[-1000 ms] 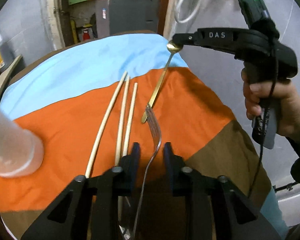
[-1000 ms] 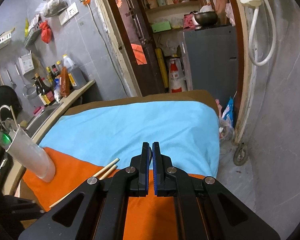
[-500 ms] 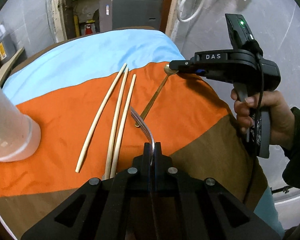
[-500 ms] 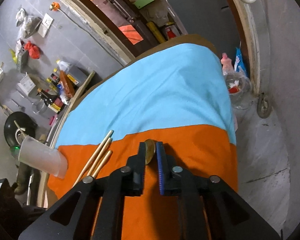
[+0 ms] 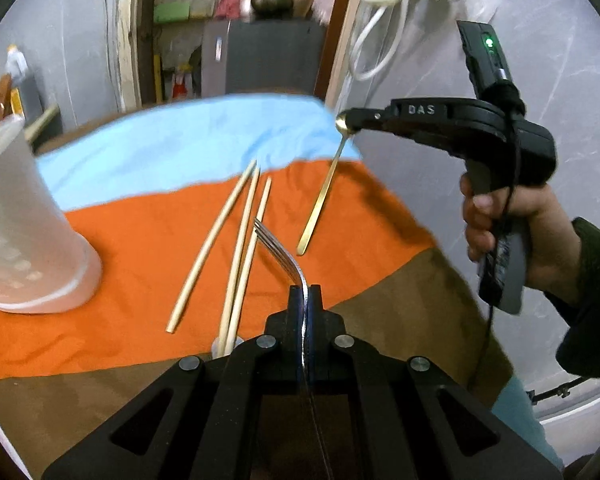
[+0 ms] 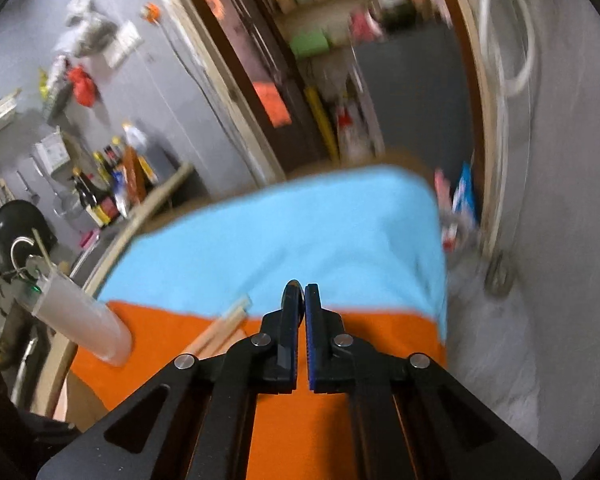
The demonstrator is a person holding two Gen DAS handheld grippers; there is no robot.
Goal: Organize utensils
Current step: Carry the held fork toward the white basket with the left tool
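- Left wrist view: the left gripper (image 5: 305,300) is clamped on the fork (image 5: 278,246), which half a second ago lay lower and now rides clear of the orange band of the tablecloth (image 5: 140,240), tines pointing forward and up. Out by the cloth's right edge the right gripper (image 5: 350,124) has the gold spoon (image 5: 322,196) pinched at its bowl and lifted — handle hanging down, its tip near the cloth. Three chopsticks (image 5: 236,240) lie loose on the orange band, and the white holder cup (image 5: 24,240) stands at the left edge.
- My reading: both pieces are picked up, so carrying them to the cup comes next — the chopsticks remain.
- Writing: "DAS" is moulded on the right gripper's body.
- Right wrist view: blurred; the jaws are nearly closed on the spoon bowl (image 6: 296,300), which shows between them. The cup (image 6: 80,320) holds other utensils. No readable labels.
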